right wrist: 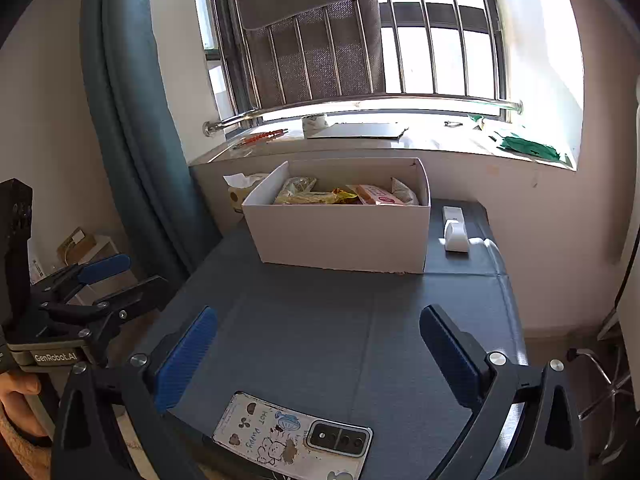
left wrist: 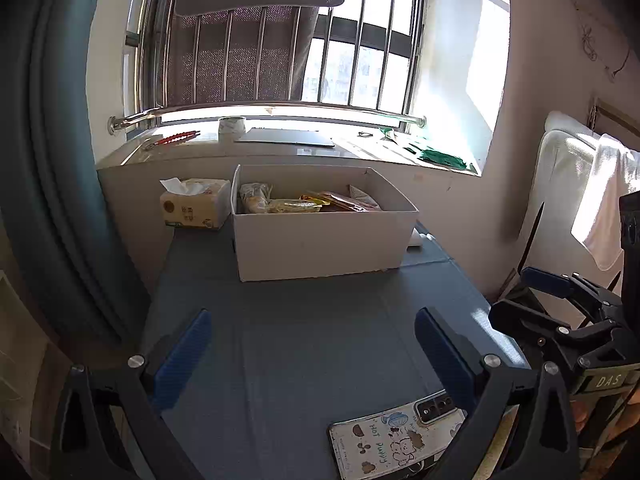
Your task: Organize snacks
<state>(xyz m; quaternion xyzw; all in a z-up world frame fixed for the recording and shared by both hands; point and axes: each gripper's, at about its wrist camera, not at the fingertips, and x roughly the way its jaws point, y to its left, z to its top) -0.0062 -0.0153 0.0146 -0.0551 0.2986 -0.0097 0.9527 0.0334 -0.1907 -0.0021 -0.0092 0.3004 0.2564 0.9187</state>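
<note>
**Both claws empty, snacks boxed**

The left gripper (left wrist: 312, 354) and right gripper (right wrist: 318, 350) hold their blue-padded jaws wide apart, gripping nothing. Ahead of both, the white cardboard box (right wrist: 340, 238) holds the wrapped snack packets (right wrist: 344, 195). A cartoon-cased phone (right wrist: 288, 436) lies just beneath.

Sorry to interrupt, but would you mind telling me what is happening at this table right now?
A person holds a gripper in each hand above a grey table, tidying snacks. The left gripper and the right gripper are both open and empty. Several snack packets already lie inside the white box at the far side. No loose snack shows on the table; only a phone lies near the grippers.
</note>
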